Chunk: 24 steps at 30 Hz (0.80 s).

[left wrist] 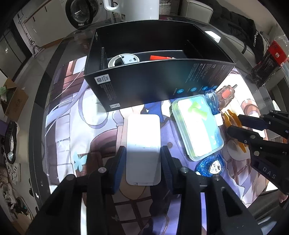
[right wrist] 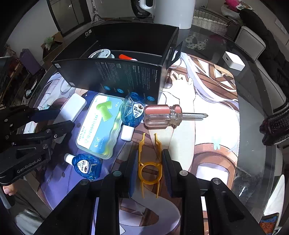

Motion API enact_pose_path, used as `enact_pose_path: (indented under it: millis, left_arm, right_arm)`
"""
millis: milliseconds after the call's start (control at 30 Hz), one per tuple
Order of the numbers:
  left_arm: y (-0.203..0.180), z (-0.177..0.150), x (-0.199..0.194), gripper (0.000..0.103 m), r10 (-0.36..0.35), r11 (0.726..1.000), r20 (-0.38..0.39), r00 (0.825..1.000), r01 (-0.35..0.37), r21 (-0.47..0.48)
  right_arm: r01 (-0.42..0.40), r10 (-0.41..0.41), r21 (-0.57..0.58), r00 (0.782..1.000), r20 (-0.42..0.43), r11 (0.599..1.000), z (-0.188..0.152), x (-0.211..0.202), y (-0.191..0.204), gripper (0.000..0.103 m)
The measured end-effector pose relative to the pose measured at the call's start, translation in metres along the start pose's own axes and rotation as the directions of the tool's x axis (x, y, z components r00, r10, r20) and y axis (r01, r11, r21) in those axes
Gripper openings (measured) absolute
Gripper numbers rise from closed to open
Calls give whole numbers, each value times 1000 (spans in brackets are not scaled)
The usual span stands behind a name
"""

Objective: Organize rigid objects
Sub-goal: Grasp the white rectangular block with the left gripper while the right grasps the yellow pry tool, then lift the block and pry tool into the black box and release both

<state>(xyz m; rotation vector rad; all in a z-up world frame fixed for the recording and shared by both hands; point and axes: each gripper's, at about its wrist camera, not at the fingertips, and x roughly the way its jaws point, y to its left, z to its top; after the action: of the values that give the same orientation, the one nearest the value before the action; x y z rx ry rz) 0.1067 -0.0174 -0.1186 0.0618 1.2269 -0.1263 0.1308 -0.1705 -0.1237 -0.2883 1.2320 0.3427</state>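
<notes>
A black open box [left wrist: 159, 85] [right wrist: 115, 76] stands on the printed mat, with a round grey device [left wrist: 123, 60] and an orange item [left wrist: 159, 57] inside. My left gripper [left wrist: 142, 153] straddles a white flat case [left wrist: 143, 144], pads at its sides, lying on the mat. My right gripper [right wrist: 150, 159] is open around a yellow plastic puller [right wrist: 149, 162]. A green-blue earplug case [right wrist: 98, 124] [left wrist: 197, 124], two blue eye-drop bottles [right wrist: 132, 112] [right wrist: 86, 166] and a stubby screwdriver [right wrist: 162, 115] lie between them.
A white cube [right wrist: 233, 60] sits on the glass table [right wrist: 256, 126] at the right. A dark bottle [left wrist: 267, 63] stands near the table's edge. A white cylinder [right wrist: 175, 12] stands behind the box. Chairs and a washing machine [left wrist: 81, 12] lie beyond.
</notes>
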Motion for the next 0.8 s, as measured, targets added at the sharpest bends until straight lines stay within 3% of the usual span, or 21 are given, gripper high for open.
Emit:
enact_pose_path:
  millis: [233,367,467,567,700,800]
  left_arm:
    - [0,0,-20,38,33,999,83,996,-34,11]
    - [2,0,-46,38,26,1000,193,981,-27,2]
    - [2,-4,-67,38,18,1000,270,963,-21,8]
    - [1,-8,-87,38,20,1000,348,937,-26,12]
    - [3,-9,-111,38,30,999,458,888,-39,11]
    - [3,-14,-129,38,30,999,539,842,-44,13]
  right_arm:
    - [-16,15,20,999,46,1000,-4,-20,0,26]
    - [-46,39,35,983,178,998,-1,-47,-2,26]
    - [-48,40,18,950,308,999,2,-76,3,25]
    - [-41,42,-10,898,438,999,0,-106,11,25]
    - [-21,50,-59,822,567,998,-6,-134,21,25]
    - [-32,69,-71,785,616,997,-9,-145,25,25]
